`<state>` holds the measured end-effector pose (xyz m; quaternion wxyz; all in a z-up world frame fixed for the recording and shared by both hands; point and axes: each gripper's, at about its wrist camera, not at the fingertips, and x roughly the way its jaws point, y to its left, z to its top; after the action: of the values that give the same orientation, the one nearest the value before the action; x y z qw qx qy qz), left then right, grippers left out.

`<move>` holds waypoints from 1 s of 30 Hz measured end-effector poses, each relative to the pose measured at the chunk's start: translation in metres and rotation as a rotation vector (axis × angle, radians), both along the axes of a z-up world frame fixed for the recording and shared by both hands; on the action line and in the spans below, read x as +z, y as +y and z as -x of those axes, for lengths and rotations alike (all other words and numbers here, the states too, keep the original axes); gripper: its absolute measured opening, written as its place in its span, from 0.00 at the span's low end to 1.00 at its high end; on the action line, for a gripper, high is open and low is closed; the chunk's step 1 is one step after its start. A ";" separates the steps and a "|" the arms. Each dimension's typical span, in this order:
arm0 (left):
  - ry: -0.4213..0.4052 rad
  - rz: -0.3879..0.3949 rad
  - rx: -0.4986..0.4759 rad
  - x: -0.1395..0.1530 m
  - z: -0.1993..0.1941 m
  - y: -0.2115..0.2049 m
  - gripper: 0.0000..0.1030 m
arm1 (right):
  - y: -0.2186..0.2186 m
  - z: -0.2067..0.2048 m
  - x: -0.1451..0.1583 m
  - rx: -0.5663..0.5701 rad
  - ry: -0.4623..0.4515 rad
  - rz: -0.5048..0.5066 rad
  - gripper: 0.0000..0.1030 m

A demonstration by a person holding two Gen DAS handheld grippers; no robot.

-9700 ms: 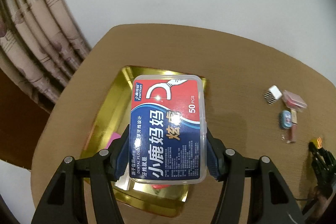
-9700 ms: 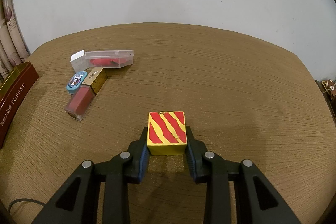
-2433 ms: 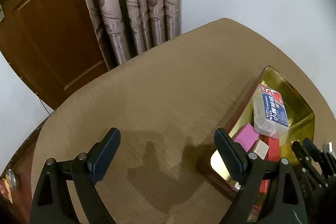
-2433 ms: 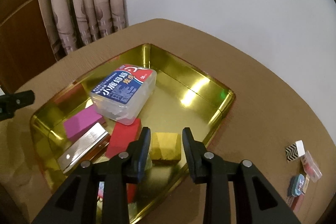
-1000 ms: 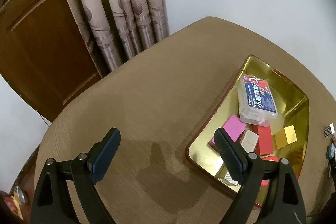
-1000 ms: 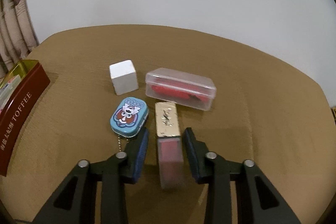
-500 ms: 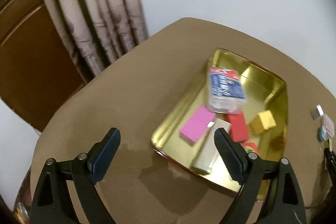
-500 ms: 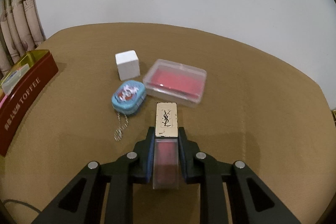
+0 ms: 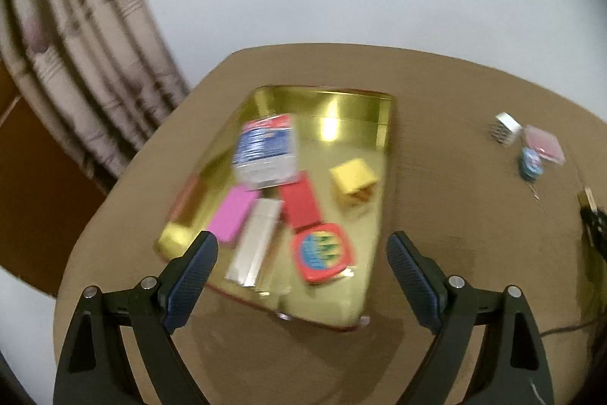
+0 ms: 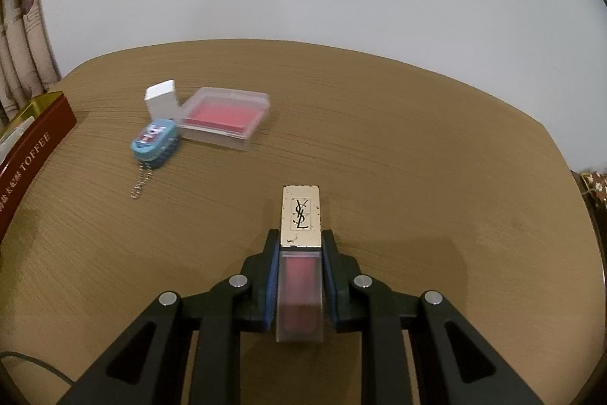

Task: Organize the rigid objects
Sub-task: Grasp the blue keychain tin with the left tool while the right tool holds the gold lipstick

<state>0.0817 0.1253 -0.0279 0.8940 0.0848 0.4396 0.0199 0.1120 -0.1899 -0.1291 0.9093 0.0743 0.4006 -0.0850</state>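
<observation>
Right claw (image 10: 299, 276) clamps the lip-gloss tube (image 10: 300, 253); left claw (image 9: 299, 276) hangs wide open, holding nothing.

The tube sits lengthwise between the right pads, gold cap forward, red end toward the camera, above the brown bench (image 10: 417, 158). Out ahead to the left: a blue tin (image 10: 153, 138) on a bead chain, just beside a clear box (image 10: 224, 118) with red contents and a white cube (image 10: 161, 98); the dark red wall of the gold tray (image 10: 34, 147) shows at the far left. Under the left claw, that gold tray (image 9: 341, 109) holds a floss box (image 9: 265, 148), yellow block (image 9: 353, 177), red block (image 9: 299, 202), pink block (image 9: 233, 213), silver bar (image 9: 256, 243) and a red-rimmed tin (image 9: 322, 251). It's blurred there.
</observation>
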 end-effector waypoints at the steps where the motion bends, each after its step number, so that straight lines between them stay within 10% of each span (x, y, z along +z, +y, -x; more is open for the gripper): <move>1: -0.006 -0.009 -0.025 0.000 0.000 -0.012 0.86 | 0.000 0.000 0.000 -0.007 0.001 0.002 0.20; 21: 0.094 0.079 -0.365 -0.034 -0.031 -0.171 0.86 | -0.004 0.002 0.000 -0.028 -0.002 -0.011 0.20; 30: 0.119 0.102 -0.362 -0.059 -0.079 -0.183 0.86 | -0.018 0.009 0.003 -0.029 -0.006 -0.028 0.20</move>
<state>0.1607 -0.0577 -0.0868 0.8585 0.1180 0.4696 -0.1687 0.1034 -0.2076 -0.1259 0.9080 0.0929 0.3980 -0.0922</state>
